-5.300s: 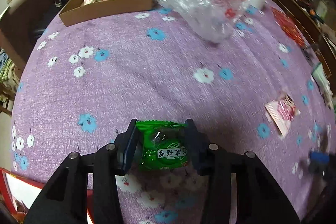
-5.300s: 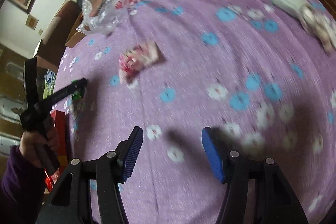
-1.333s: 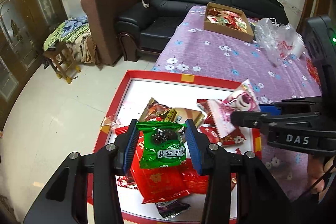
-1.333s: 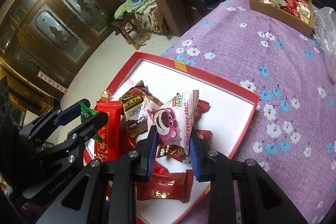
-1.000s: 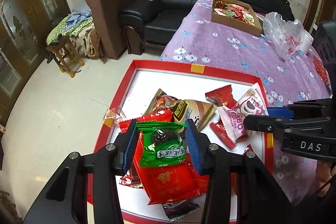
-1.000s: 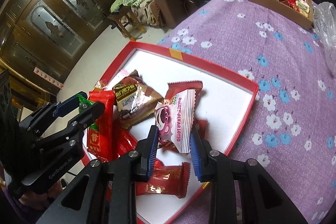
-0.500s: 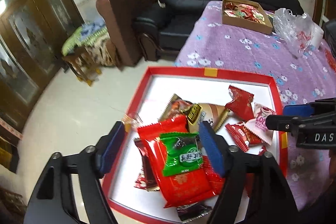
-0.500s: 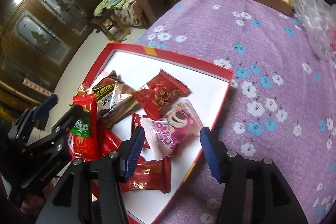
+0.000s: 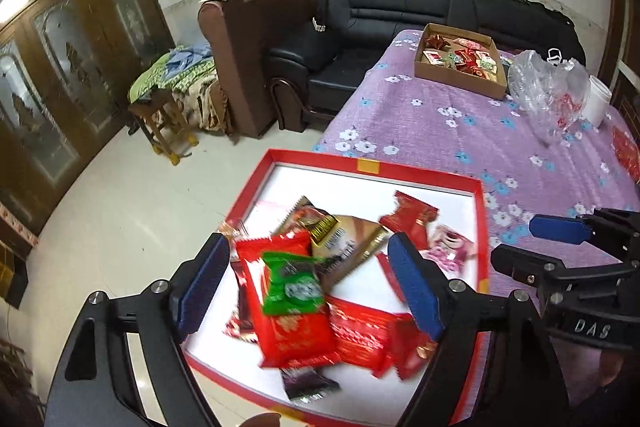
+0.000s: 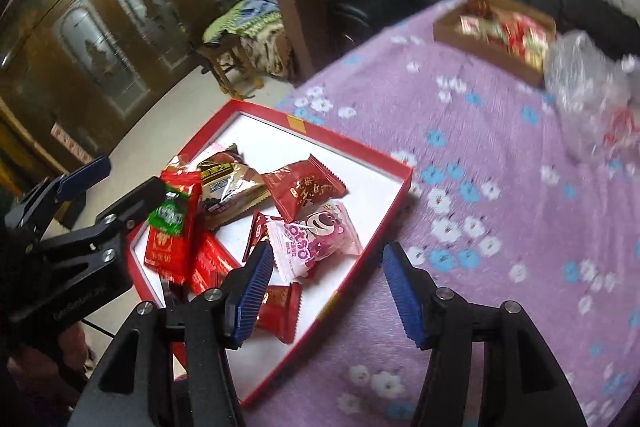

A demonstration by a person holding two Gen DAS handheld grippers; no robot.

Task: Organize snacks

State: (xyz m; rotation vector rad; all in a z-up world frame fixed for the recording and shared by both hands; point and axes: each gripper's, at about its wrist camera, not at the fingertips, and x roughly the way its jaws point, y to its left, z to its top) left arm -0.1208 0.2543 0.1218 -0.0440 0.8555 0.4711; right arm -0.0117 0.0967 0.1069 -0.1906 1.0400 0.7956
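My left claw and right claw have both just opened and hold nothing. The green snack sits atop the red packets and the pink one beside them in the red tray. Far off: a cardboard box and a plastic bag on the purple cloth.

A green snack packet lies flat atop a red packet in the red-rimmed tray.

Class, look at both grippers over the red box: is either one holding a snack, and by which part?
Neither. The left gripper and right gripper have just been opening; nothing sits between either's jaws.
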